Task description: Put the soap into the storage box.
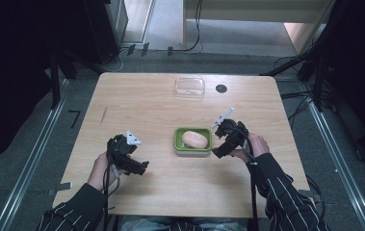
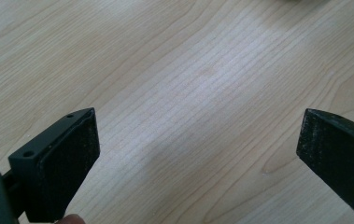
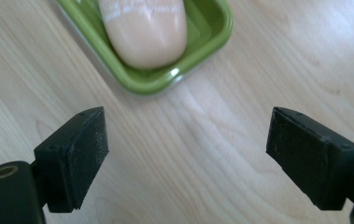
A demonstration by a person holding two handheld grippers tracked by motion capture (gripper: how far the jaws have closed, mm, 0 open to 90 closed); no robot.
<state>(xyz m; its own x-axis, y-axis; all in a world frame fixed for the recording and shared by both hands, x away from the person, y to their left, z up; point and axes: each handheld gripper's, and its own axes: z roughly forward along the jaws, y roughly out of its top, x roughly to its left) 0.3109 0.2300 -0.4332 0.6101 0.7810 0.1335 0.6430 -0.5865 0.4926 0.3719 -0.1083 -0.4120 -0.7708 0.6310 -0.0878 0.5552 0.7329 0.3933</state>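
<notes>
While the right gripper [image 1: 217, 150] sits just beside the right edge of the green dish [image 1: 192, 141] at the middle of the high view, its jaws stand wide with nothing between them, so this looks like the approach to a pick. In the right gripper view the dish [image 3: 165, 81] lies at the upper middle of the frame, its near corner above the gap between the jaws and apart from both. On it rests a pale peach oval [image 3: 145, 32], smooth and rounded with faint whitish streaks; it may be a bar of soap or a bread roll, the picture does not settle which. The dish is glossy, shallow and round-cornered, likely glazed or plastic. The next move, as I judge it, calls for pushing forward and closing either on the dish rim or across the oval, squarely, since both surfaces look slippery. The left gripper [image 1: 133, 166] waits at lower left over bare pale wood [image 2: 202, 84], jaws wide and empty. A clear lidded box [image 1: 189, 86] sits at the upper middle of the table [image 1: 136, 96]
</notes>
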